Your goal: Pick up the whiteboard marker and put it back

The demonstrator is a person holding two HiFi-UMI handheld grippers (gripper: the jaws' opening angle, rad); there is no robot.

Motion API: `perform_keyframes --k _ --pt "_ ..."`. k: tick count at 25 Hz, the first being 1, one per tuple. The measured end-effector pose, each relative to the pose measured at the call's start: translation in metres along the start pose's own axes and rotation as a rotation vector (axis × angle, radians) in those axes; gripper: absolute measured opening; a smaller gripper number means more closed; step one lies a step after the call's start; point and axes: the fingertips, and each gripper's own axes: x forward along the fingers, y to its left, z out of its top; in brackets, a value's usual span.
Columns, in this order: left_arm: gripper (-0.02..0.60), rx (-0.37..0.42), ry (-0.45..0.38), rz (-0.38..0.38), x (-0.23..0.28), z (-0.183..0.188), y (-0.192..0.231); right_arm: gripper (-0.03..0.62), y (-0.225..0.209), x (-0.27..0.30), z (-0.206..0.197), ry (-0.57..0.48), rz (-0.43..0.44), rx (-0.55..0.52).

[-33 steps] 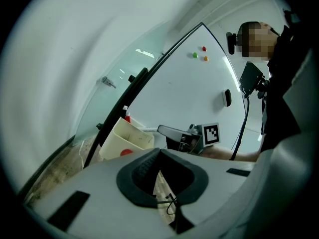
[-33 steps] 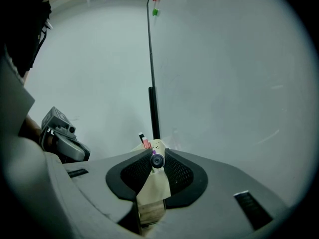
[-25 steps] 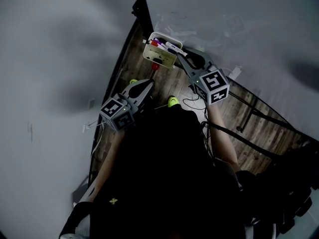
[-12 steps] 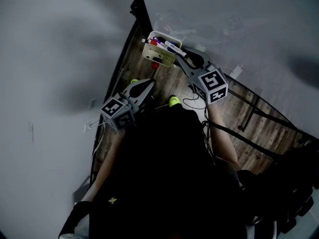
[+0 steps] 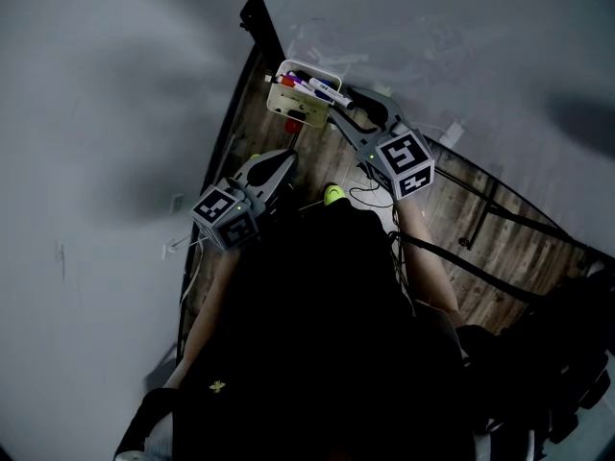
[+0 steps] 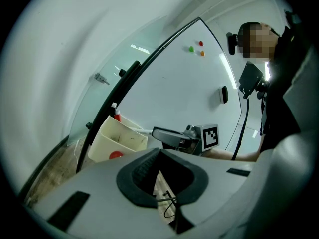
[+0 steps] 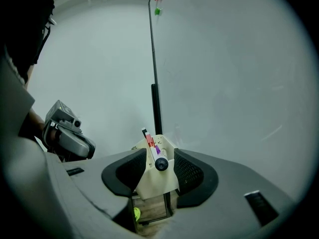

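Now the right gripper (image 7: 159, 157), jaws just opened around the whiteboard marker (image 7: 160, 164) inside the cream holder (image 7: 154, 185), should back away straight; left gripper (image 6: 159, 156) closed, empty.

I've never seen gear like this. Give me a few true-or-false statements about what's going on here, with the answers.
1. The right tool has its jaws apart. True. They have just been opening, with the end of the holder between them.
2. The left tool grips a marker. False. Its jaws are together on nothing, off to the side of the holder.
3. Several markers lie in the holder. True.
4. The right tool is squeezing the black-ended marker. False. That marker rests in the holder between the pads, and they do not press on it.
5. The holder is bright blue. False. It is cream-coloured.
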Motion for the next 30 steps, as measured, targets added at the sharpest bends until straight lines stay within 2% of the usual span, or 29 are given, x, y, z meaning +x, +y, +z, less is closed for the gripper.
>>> perform_keyframes --k 13,23,28,30 --pt "0.02 0.018 -0.061 0.024 0.024 -0.007 -0.04 0.152 0.005 -0.045 -0.003 -0.01 0.049 -0.017" --pt "0.02 0.02 -0.056 0.056 0.012 -0.016 -0.049 0.149 0.016 -0.061 -0.02 -0.002 0.083 0.042" --pt "0.019 0.014 -0.048 0.057 0.004 -0.019 -0.05 0.135 0.034 -0.067 -0.024 0.011 0.111 0.054" --pt "0.02 0.013 -0.048 0.042 0.001 -0.022 -0.053 0.11 0.039 -0.072 -0.027 0.022 0.109 0.051"
